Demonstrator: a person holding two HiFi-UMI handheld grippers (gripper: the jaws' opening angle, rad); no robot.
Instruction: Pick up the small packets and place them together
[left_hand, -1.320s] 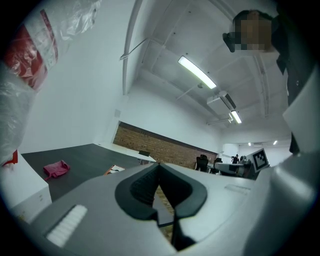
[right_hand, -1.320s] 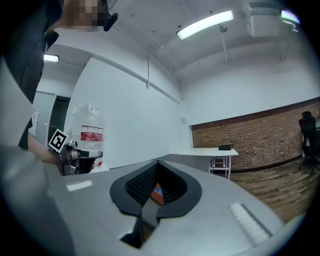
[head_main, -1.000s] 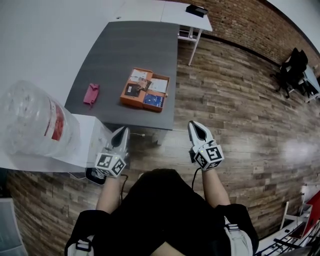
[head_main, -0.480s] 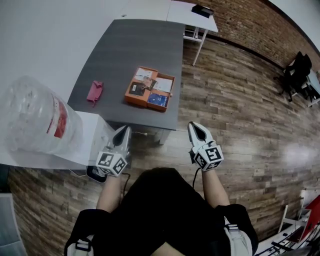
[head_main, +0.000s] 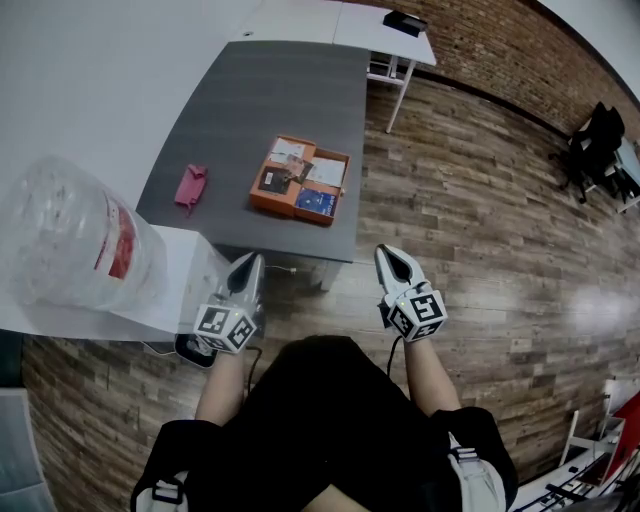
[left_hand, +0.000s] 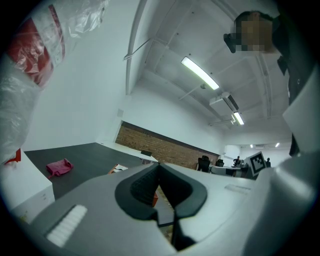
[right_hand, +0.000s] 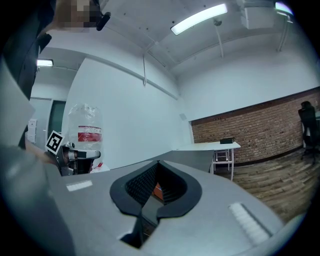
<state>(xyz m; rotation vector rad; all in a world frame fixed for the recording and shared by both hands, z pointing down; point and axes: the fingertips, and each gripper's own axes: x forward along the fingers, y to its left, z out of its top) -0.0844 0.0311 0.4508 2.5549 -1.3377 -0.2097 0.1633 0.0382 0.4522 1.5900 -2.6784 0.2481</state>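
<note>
We can't tell apart the packets (head_main: 310, 200) in the orange tray (head_main: 285, 211); left gripper (head_main: 251, 263) and right gripper (head_main: 391, 254) point level, both closed, empty.

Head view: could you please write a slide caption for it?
Left hand-held gripper and right hand-held gripper, both shut, before a dark table with orange tray.

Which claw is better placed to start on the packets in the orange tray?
Left, marginally: the left claw faces the table edge nearer the orange tray; the right claw sits past the table's corner. Both shut, empty.
</note>
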